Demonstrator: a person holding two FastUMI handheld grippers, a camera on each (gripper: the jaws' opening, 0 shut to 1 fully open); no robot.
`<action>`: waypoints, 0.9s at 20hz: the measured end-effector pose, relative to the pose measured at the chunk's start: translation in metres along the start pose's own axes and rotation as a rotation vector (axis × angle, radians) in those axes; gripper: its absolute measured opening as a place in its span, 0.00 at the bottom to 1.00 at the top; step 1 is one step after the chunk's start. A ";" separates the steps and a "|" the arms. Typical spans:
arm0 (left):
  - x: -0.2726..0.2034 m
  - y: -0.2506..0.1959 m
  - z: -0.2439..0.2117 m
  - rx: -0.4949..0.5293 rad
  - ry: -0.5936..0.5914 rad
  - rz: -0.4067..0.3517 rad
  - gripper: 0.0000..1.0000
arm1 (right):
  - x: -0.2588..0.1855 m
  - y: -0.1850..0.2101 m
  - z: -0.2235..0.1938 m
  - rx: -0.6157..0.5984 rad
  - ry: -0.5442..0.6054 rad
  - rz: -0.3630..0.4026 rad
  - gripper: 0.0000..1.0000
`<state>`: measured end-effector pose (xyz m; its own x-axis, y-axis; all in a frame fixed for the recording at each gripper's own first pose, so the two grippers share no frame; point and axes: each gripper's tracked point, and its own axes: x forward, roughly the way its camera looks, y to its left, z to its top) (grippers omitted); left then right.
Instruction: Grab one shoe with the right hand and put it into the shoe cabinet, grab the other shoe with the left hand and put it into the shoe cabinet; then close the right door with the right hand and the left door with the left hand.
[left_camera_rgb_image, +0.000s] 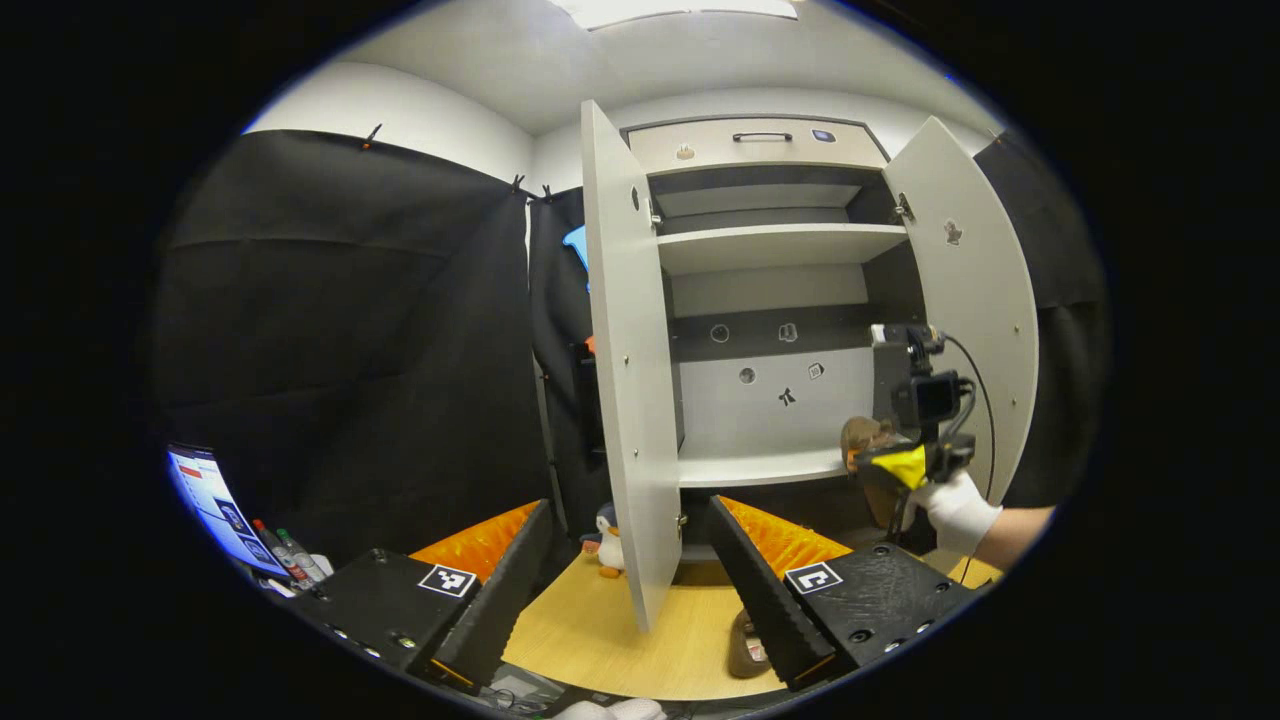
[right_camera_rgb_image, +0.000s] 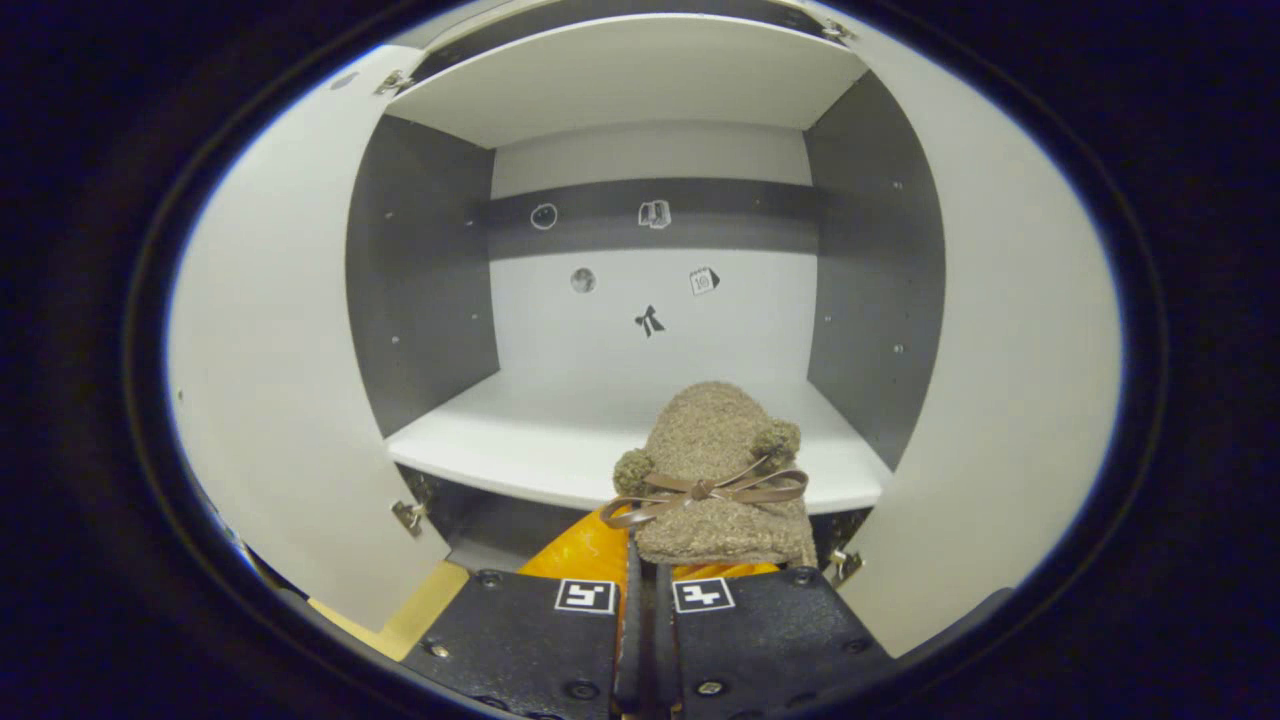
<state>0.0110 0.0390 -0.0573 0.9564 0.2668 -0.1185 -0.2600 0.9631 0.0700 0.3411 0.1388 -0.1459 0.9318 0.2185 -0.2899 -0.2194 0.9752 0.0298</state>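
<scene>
The shoe cabinet (left_camera_rgb_image: 770, 250) stands with its left door (left_camera_rgb_image: 620, 380) and right door (left_camera_rgb_image: 975, 320) swung wide. A fuzzy brown shoe (right_camera_rgb_image: 715, 470) with a ribbon bow sits in my right gripper (right_camera_rgb_image: 645, 575), whose fingers are shut on its heel end, just in front of the white lower shelf (right_camera_rgb_image: 540, 440). In the left gripper view that same gripper (left_camera_rgb_image: 925, 440), held by a gloved hand (left_camera_rgb_image: 955, 510), carries the shoe (left_camera_rgb_image: 862, 438) near the shelf's right end. The other brown shoe (left_camera_rgb_image: 745, 648) lies on the wooden floor beside my open, empty left gripper (left_camera_rgb_image: 630, 600).
A small penguin toy (left_camera_rgb_image: 605, 540) stands on the floor by the left door's foot. Bottles (left_camera_rgb_image: 288, 552) and a lit screen (left_camera_rgb_image: 215, 505) sit far left. A drawer (left_camera_rgb_image: 760, 142) tops the cabinet, with an upper shelf (left_camera_rgb_image: 780, 240) beneath it.
</scene>
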 end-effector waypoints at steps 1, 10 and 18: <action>-0.004 0.002 -0.001 -0.002 0.005 0.008 0.96 | 0.010 0.001 0.011 -0.002 -0.006 0.000 0.08; -0.015 0.015 -0.005 -0.008 0.016 0.086 0.96 | 0.099 -0.010 0.074 -0.030 0.001 -0.038 0.06; -0.019 0.018 -0.006 -0.008 0.026 0.122 0.96 | 0.164 -0.022 0.047 0.004 0.181 -0.061 0.08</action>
<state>-0.0125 0.0516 -0.0596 0.9138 0.3830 -0.1354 -0.3757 0.9235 0.0774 0.5122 0.1544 -0.1494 0.8760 0.1492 -0.4586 -0.1623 0.9867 0.0108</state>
